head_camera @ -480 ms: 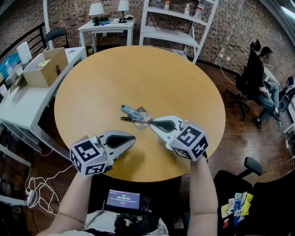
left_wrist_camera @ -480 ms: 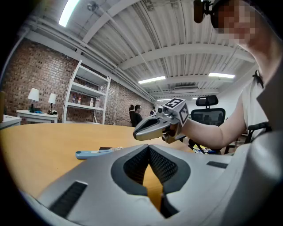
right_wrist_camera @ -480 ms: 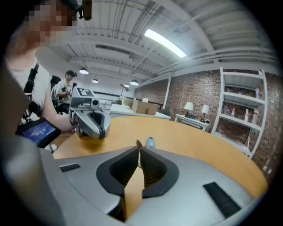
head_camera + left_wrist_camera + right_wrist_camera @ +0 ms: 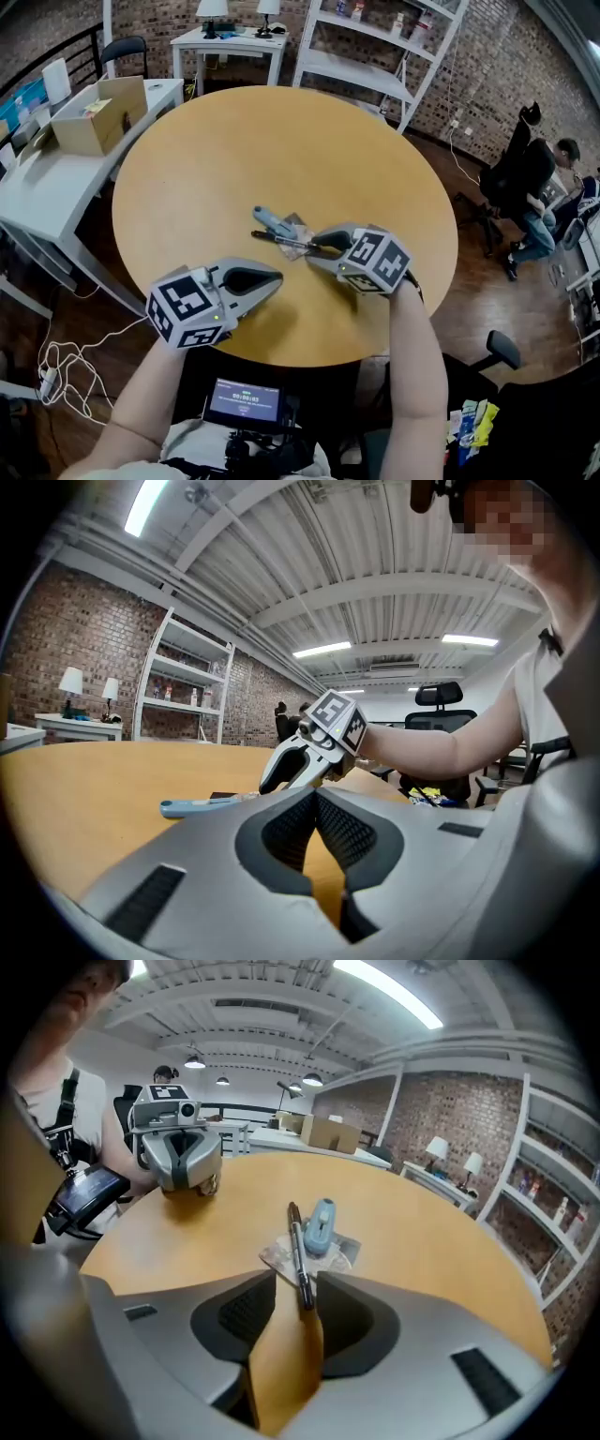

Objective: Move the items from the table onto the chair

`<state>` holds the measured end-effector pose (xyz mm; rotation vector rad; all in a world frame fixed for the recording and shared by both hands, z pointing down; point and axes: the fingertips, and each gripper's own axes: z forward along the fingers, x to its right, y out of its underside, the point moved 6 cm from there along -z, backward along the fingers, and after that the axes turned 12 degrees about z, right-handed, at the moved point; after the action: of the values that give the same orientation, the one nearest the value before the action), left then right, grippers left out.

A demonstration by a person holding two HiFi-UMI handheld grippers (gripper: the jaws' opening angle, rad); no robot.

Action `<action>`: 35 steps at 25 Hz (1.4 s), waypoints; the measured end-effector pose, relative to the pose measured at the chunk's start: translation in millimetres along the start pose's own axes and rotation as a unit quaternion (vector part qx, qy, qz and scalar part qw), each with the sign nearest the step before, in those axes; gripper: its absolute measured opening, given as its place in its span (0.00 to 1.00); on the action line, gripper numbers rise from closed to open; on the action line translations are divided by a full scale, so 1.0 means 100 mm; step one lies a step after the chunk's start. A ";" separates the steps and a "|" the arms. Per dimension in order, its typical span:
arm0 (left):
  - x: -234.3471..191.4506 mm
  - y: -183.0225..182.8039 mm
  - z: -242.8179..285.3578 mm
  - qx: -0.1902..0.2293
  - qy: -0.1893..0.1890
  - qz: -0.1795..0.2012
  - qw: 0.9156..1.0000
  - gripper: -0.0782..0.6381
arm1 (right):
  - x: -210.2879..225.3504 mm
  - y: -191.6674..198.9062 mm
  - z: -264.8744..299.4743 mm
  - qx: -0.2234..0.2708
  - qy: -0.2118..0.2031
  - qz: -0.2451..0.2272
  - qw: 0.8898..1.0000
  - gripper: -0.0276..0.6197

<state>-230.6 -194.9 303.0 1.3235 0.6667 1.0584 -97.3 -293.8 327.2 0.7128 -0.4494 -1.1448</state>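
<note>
Open cardboard box (image 4: 97, 117) on side desk at left, small carton inside. Chest screen (image 4: 246, 403) digits too small to read. Left gripper (image 4: 316, 797) over table (image 4: 281, 141) edge, jaws together, empty. Blue cutter (image 4: 321, 1224), black pen (image 4: 298, 1258), packet (image 4: 275, 1256) lying mid-table, touching. Right gripper (image 4: 295, 1283) tilted down, jaws apart, pen end between, pads not pressing. Coloured packets (image 4: 473, 422) on chair (image 4: 516, 412) at right.
</note>
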 end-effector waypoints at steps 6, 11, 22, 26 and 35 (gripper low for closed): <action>0.01 0.02 0.01 0.006 0.002 -0.001 1.000 0.11 | 0.00 0.06 0.02 0.011 -0.048 0.054 0.997 0.11; 0.00 0.01 0.00 0.001 0.002 0.000 1.000 0.11 | -0.03 0.03 -0.10 0.042 -0.020 0.057 0.997 0.10; -0.02 0.04 -0.03 0.006 0.001 -0.002 1.000 0.11 | -0.65 0.18 -0.85 0.282 0.019 0.118 0.952 0.10; -0.02 0.04 -0.03 0.004 -0.002 -0.005 1.000 0.11 | -0.68 0.39 -1.03 0.306 0.046 0.139 0.941 0.10; 0.20 -0.05 0.31 0.006 0.018 -0.002 1.000 0.11 | -0.84 0.69 -1.24 0.338 0.061 0.184 0.921 0.10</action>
<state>-193.9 -190.3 306.5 1.3158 0.7041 1.0780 -0.7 -164.3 292.2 1.2292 -0.8506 -0.5679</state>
